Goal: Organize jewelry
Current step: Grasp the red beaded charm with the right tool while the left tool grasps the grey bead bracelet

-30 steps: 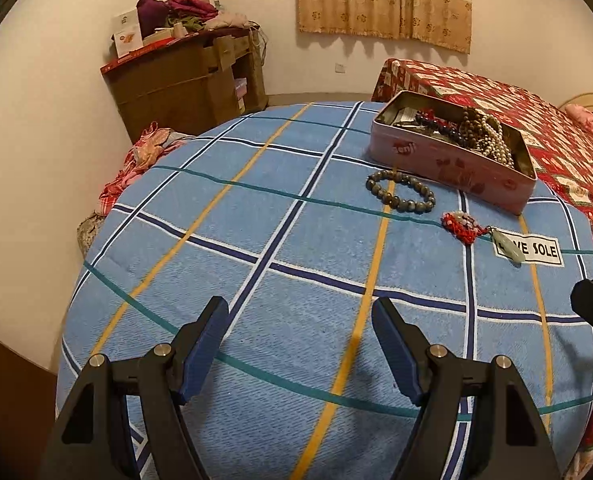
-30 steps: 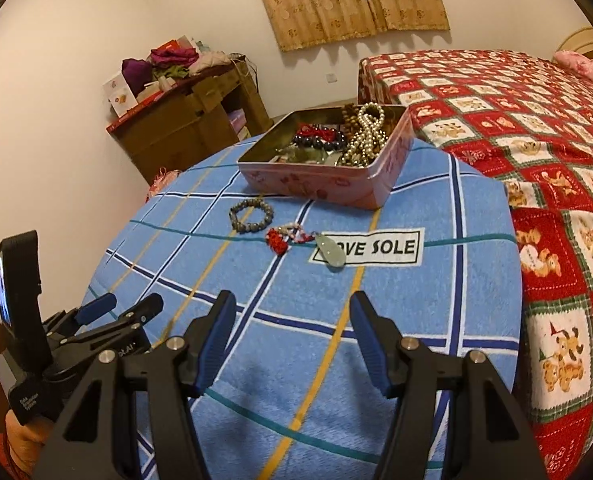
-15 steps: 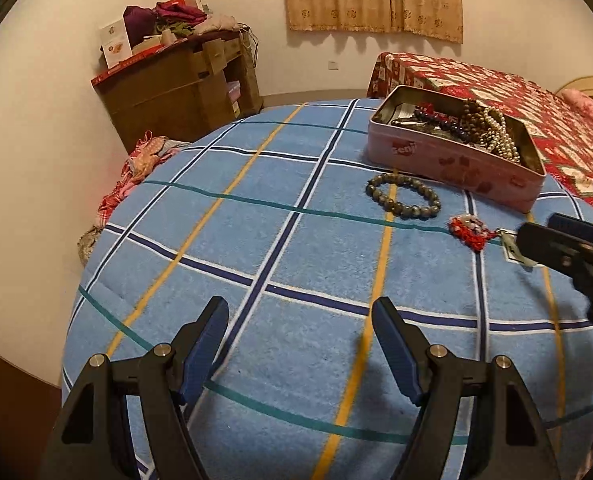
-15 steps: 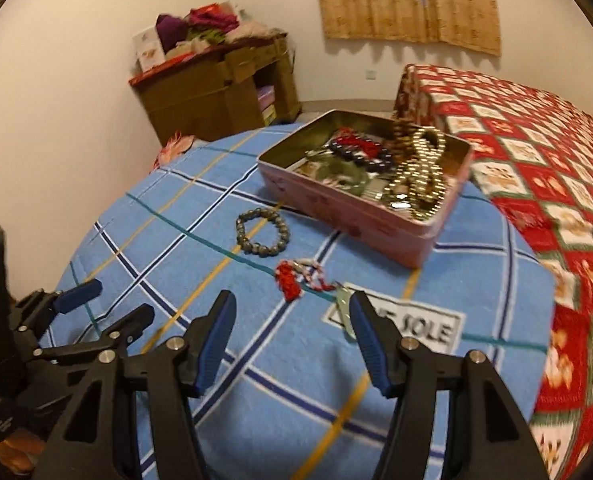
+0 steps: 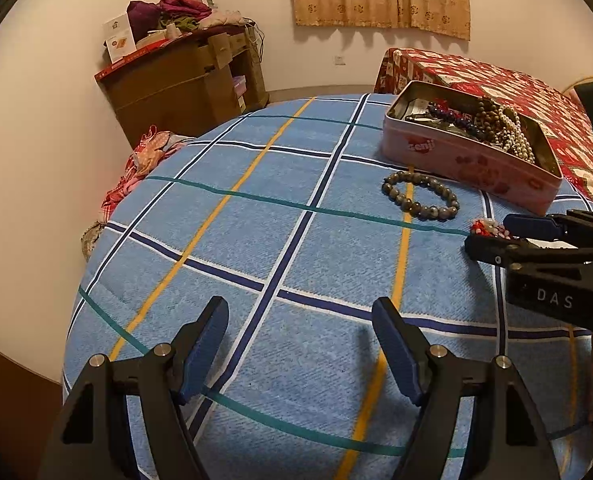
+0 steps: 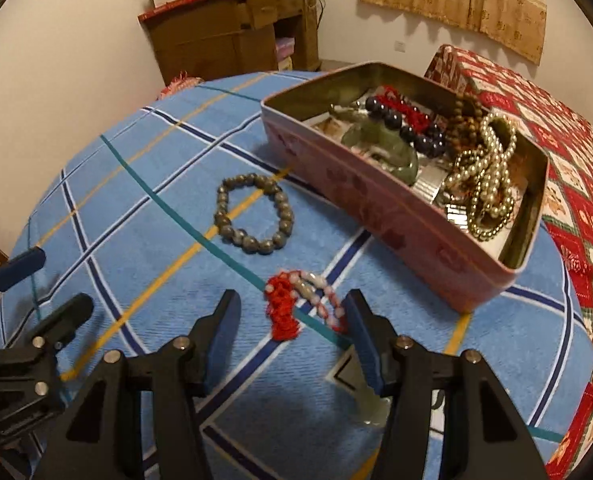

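Note:
A pink tin box full of beads and necklaces stands on the blue plaid cloth. A grey bead bracelet lies in front of it. A red-and-white bead piece with a red tassel and a pale green pendant lies closer. My right gripper is open, its jaws on either side of the tassel piece, just above the cloth. It also shows at the right of the left wrist view. My left gripper is open and empty over the cloth, far from the jewelry.
The round table's edge drops off at the left. A bed with a red patterned cover lies to the right. A brown cabinet piled with clothes stands at the back wall.
My right gripper has moved forward and down until its open jaws straddle the red tassel piece. The left gripper has stayed about where it was.

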`<state>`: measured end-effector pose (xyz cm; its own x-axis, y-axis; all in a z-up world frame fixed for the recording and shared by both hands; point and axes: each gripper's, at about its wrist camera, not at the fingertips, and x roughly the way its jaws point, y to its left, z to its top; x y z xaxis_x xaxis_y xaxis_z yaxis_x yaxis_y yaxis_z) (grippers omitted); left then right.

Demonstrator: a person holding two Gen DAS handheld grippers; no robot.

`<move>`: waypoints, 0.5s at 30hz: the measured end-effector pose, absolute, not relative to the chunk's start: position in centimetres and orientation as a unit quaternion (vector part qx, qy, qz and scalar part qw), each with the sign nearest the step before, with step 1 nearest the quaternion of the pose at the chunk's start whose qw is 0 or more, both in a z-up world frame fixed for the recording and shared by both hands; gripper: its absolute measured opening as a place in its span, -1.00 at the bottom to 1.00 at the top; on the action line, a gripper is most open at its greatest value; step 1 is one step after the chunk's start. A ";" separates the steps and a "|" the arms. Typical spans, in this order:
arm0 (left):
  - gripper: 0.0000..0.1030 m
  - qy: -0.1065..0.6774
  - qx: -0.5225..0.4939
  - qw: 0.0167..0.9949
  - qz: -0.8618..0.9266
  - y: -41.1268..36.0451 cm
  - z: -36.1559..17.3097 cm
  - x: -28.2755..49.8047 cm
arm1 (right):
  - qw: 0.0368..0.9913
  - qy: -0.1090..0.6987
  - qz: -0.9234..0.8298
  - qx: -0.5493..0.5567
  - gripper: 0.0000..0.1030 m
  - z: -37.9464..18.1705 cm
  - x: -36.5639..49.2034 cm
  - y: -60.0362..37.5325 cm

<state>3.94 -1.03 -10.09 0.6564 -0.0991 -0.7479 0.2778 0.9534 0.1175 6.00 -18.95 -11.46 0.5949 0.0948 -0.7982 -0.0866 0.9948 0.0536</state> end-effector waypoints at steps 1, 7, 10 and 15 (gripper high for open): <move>0.44 0.402 0.111 0.903 -0.104 -1.0 -10.1 4.0 | 0.892 0.450 0.050 0.004 0.06 -11.5 6.0 -19.0; 0.44 0.405 0.101 0.903 -0.106 -0.6 -10.1 4.3 | 0.890 0.455 0.043 0.008 -0.79 -11.3 5.6 -19.8; 0.44 0.406 0.087 0.902 -0.116 -0.2 -10.0 4.5 | 0.888 0.454 0.047 0.057 -0.80 -11.0 5.0 -20.9; 0.44 0.402 0.060 0.902 -0.145 -0.5 -9.4 5.4 | 0.895 0.400 0.085 0.176 -0.80 -8.3 1.8 -23.2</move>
<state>5.38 -0.54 -9.37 0.6355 -0.2132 -0.7420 0.3095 0.9509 -0.0082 1.78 -23.24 -8.27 0.6649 0.2939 -0.6867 -0.0123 0.9235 0.3833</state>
